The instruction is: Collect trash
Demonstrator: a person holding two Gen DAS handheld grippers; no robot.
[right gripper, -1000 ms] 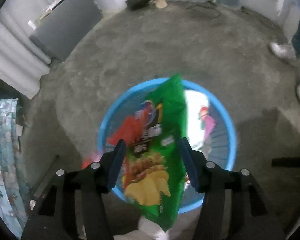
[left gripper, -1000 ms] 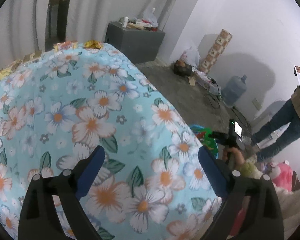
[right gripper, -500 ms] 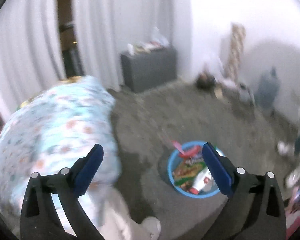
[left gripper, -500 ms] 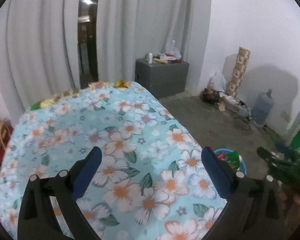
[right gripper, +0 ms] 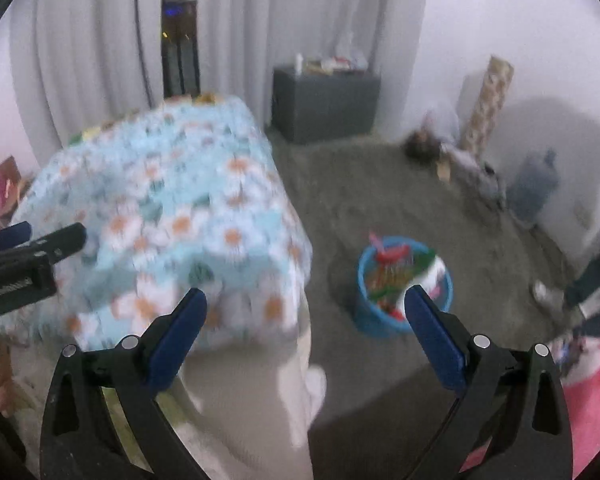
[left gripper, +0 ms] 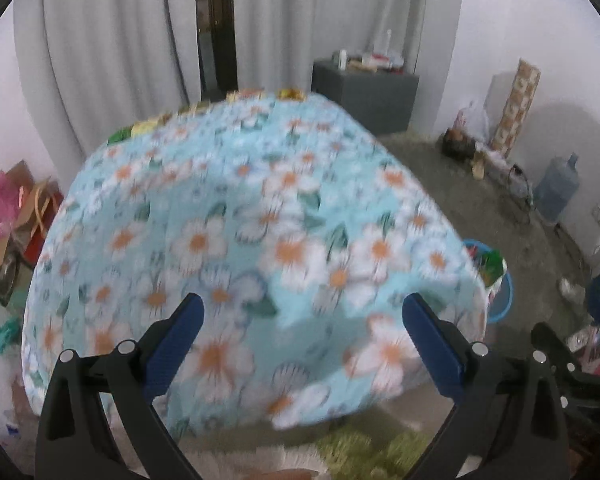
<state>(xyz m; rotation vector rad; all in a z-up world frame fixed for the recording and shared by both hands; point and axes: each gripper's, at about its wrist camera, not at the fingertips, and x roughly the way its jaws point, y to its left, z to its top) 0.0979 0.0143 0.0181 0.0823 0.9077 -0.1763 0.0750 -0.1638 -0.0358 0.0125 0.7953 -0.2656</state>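
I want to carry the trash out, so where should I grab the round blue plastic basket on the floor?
Grip the blue plastic basket by its bare near rim, from above; it stands upright, and wrappers crowd the far side.

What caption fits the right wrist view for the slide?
Open, empty right gripper raised over the floor, blue trash basket full of wrappers ahead, floral-covered table at left.
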